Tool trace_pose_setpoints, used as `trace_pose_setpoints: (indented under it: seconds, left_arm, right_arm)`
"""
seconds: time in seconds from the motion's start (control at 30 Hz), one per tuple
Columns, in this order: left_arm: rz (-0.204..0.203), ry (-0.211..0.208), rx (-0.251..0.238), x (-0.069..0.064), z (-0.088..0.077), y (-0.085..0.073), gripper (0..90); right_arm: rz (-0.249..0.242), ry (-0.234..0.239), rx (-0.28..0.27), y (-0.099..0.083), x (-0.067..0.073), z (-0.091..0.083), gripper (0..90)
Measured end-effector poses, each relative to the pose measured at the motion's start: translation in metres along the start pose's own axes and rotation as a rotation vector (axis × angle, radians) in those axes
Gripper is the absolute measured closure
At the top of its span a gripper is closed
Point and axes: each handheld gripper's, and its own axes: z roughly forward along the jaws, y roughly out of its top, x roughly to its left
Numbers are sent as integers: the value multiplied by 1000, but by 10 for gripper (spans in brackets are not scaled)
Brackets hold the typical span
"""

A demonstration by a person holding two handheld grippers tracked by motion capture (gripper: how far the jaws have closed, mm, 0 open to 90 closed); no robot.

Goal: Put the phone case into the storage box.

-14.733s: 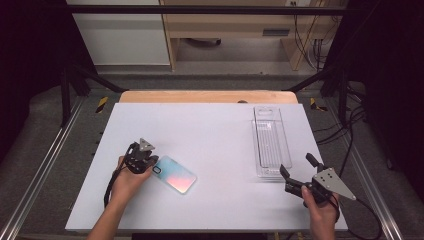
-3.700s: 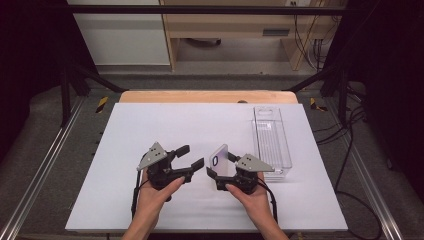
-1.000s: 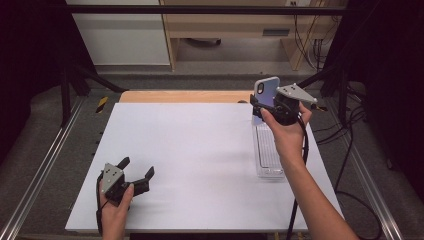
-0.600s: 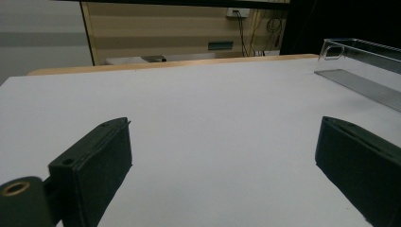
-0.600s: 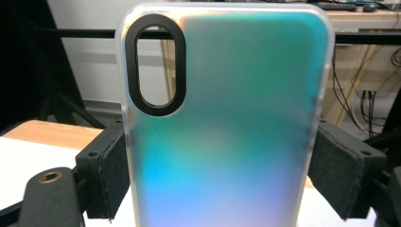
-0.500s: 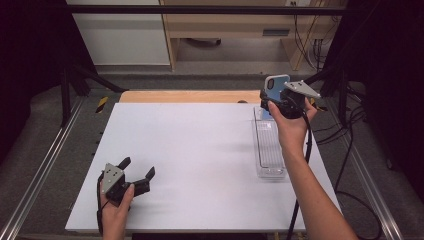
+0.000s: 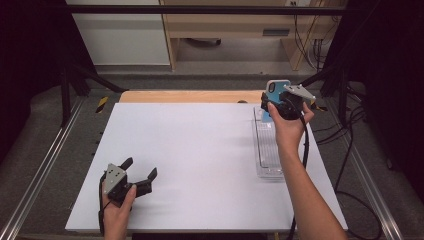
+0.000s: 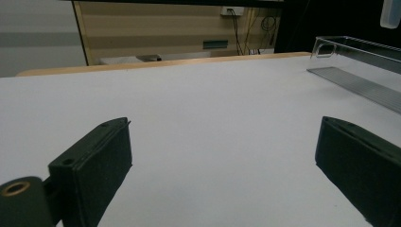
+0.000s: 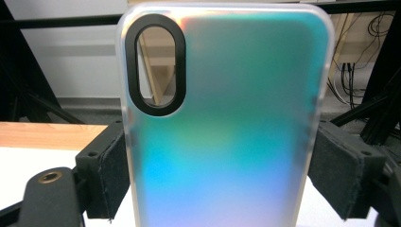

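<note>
Upright, the phone case (image 9: pixel 227 118) stands with its long axis vertical and its oval camera cutout at the top, clamped by its side edges in the jaws of the right gripper (image 7: pixel 280 106) above the far end of the clear tray (image 7: pixel 267 150). Since half a second ago it has sunk slightly toward the tray, which lies empty on the table (image 7: pixel 200 150). Near the front-left corner, the left gripper (image 7: pixel 139 175) rests with jaws apart, unmoved.

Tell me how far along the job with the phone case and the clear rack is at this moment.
Done: the phone case is off the table, clamped upright between the right gripper's pads. In hand: it hangs over the far end of the clear rack, apparently for placing there. Left: lowering it in and letting go; the rack looks empty. The left gripper rests open near the table's front edge.
</note>
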Motion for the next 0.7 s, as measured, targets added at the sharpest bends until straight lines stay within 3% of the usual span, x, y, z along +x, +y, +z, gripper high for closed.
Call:
trace_pose_setpoints:
  seconds: [0.7]
  left_arm:
    - [10,19,-16,2,-2,1,41]
  right_arm:
    - [1,-40,49,-18,5,26,176]
